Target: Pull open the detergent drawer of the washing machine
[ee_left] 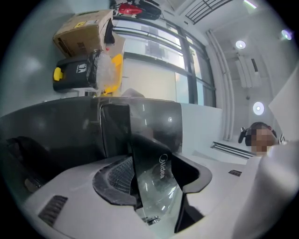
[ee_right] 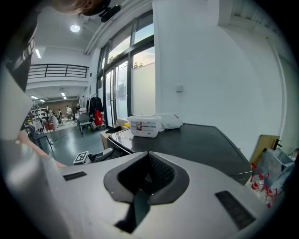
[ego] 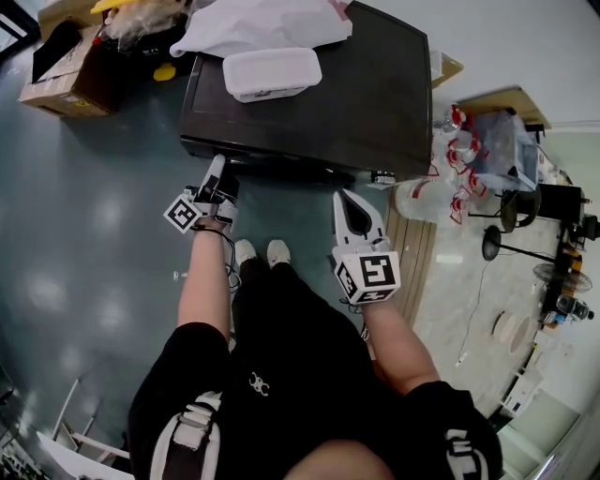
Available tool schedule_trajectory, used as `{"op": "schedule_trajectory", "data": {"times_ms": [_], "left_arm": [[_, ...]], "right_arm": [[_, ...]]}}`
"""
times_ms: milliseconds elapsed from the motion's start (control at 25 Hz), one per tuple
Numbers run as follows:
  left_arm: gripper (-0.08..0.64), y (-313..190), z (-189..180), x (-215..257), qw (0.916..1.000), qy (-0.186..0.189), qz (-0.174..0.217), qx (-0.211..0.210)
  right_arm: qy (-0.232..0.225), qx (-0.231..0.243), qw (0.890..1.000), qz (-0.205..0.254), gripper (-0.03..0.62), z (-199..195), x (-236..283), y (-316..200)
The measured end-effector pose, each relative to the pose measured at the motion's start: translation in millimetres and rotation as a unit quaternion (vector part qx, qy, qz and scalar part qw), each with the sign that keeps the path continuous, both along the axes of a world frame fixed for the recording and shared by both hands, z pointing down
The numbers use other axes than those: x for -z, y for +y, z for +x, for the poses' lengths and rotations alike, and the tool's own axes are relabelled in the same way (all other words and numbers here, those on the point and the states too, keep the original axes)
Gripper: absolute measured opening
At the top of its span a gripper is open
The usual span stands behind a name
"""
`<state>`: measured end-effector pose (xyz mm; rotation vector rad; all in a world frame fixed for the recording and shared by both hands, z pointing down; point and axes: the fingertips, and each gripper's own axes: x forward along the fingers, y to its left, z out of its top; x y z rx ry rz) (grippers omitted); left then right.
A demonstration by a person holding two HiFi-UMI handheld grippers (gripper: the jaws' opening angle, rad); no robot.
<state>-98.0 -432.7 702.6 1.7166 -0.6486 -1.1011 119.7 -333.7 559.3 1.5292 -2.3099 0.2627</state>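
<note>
The black washing machine [ego: 375, 94] stands in front of me, seen from above. My left gripper [ego: 220, 167] is at the left end of its front top edge. In the left gripper view, the glossy dark detergent drawer front [ee_left: 159, 186] with pale lettering stands between the jaws of my left gripper [ee_left: 149, 163]. A dark gap shows beside the right pad, so the jaws read as open around it. My right gripper [ego: 349, 199] hangs free in front of the machine's right half. Its fingers meet, holding nothing, as the right gripper view [ee_right: 148, 156] also shows.
A white lidded tub [ego: 272, 72] and a white bag [ego: 262, 23] lie on the machine's top. A cardboard box [ego: 70, 80] sits on the floor at back left. Clear bags of bottles [ego: 459, 159] and a wooden board [ego: 412, 244] stand to the right. My feet [ego: 262, 251] are close to the machine.
</note>
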Motion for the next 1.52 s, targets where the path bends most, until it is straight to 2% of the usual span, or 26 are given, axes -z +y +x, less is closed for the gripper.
{"op": "schedule_trajectory", "data": {"times_ms": [480, 720, 1160, 1520], "left_arm": [[0.23, 15, -1, 1, 0.9997, 0.021, -0.011, -0.001], [0.21, 65, -4, -4, 0.9997, 0.006, 0.002, -0.023], [0.212, 130, -10, -3, 0.9996, 0.003, -0.01, -0.027], [0.212, 163, -12, -8, 0.9994, 0.002, -0.008, -0.035]], "right_arm": [[-0.009, 0.011, 1.0, 0.009, 0.003, -3, 10, 11], [-0.01, 0.018, 1.0, 0.013, 0.003, -6, 11, 13], [-0.023, 0.061, 0.998, 0.016, 0.003, -31, 22, 16], [-0.022, 0.101, 0.994, 0.023, 0.003, -47, 30, 22]]}}
